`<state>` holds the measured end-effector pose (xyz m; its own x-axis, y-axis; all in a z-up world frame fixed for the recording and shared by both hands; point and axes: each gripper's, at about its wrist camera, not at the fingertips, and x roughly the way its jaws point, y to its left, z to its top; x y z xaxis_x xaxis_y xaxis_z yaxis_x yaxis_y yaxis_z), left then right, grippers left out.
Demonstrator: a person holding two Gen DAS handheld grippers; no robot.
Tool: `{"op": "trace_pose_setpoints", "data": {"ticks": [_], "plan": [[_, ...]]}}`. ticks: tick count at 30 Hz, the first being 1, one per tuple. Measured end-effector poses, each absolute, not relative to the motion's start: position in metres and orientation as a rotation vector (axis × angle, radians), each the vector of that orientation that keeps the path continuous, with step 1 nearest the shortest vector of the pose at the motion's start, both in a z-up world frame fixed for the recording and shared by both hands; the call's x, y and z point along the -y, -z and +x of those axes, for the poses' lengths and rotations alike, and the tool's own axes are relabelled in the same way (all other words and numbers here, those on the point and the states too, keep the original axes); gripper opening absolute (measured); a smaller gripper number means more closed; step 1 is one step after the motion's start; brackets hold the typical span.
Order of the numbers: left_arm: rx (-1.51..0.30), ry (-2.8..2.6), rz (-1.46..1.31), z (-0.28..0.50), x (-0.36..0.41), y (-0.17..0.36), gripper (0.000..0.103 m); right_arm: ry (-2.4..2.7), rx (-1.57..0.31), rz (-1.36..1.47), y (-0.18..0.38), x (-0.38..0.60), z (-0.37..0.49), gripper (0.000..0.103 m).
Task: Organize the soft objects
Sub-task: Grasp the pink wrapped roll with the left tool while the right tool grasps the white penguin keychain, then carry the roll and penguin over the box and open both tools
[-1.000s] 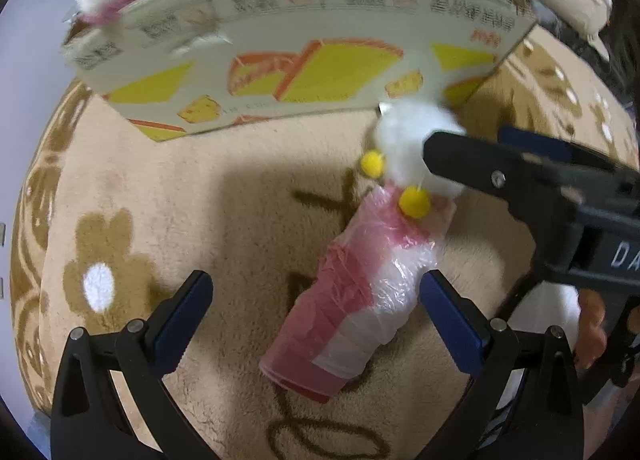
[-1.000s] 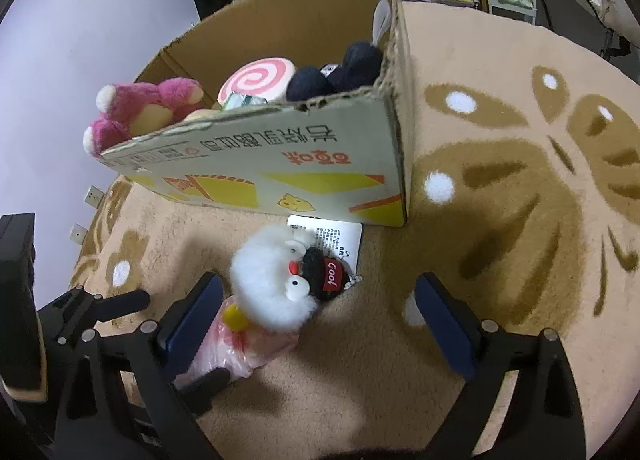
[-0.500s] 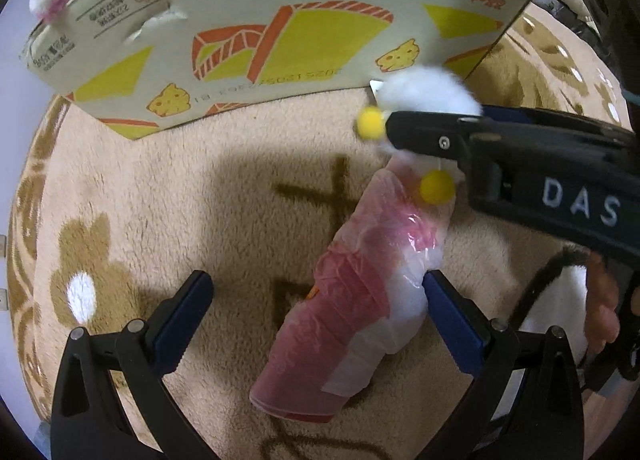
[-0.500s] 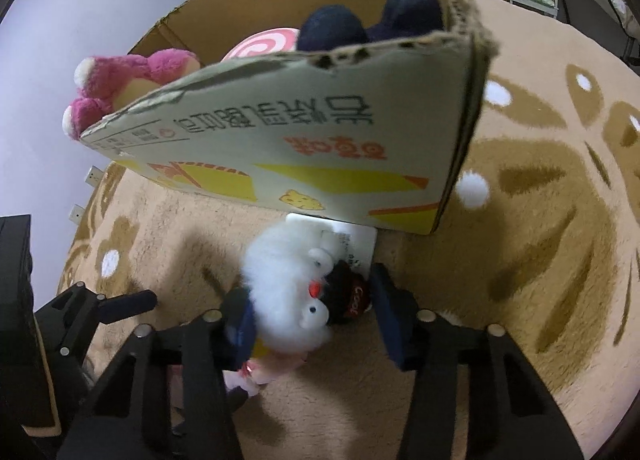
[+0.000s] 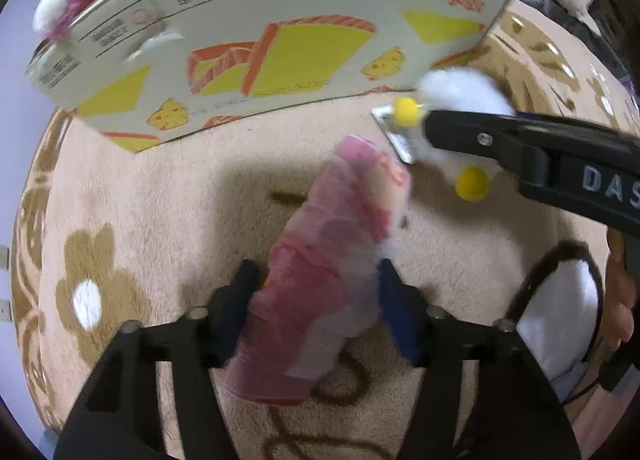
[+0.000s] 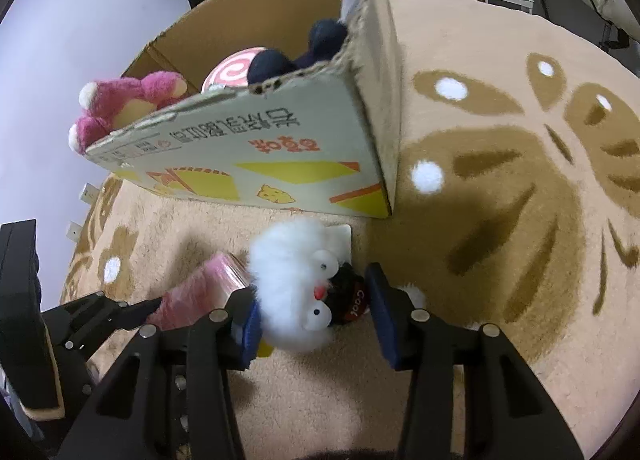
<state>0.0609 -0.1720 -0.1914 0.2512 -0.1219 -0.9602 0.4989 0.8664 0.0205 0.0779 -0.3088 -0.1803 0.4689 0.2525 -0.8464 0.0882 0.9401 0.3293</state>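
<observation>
My left tongs [image 5: 314, 310] have just been closing, and their pads now sit against both sides of the pink bundle [image 5: 328, 272], a soft roll in clear wrap, at the lower centre of the left view. I read that as a grip, though blur keeps me from judging how firm it is. My right tongs [image 6: 314, 310] have also just been narrowing and now bracket the white plush [image 6: 292, 284] at the lower centre of the right view. The left pad presses into its fur, while the right pad sits beside its small black part marked "Cool"; I cannot tell if that pad touches.

Both toys lie close together on the rug [image 6: 500, 300], just in front of the box [image 6: 256, 156], which fills the upper half of both views. A pink bear [image 6: 128, 100] and other toys are already in the box.

My worries: the slick wrap may slide through the left pads on the lift. The plush could swing or drop if only fur is pinched. The two tongs work close together and could collide, and a card [image 6: 340, 236] under the plush might come up with it.
</observation>
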Motion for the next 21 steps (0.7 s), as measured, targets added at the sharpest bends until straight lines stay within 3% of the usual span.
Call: {"op": "trace_pose_setpoints", "data": {"ticks": [7,15,21], "plan": [[-1.229,0.386,0.265,0.063,0.153,0.176,0.018,-0.119,-1.037,0.363,0.161,0.306,0.063,0.049],[-1.195,0.358,0.196,0.062,0.130,0.159,0.015,-0.133,-0.948,0.324,0.129,0.299,0.042,0.049],[-1.105,0.341,0.149,0.060,0.106,0.117,0.015,-0.135,-0.888,0.330,0.110,0.297,0.036,0.049]]}}
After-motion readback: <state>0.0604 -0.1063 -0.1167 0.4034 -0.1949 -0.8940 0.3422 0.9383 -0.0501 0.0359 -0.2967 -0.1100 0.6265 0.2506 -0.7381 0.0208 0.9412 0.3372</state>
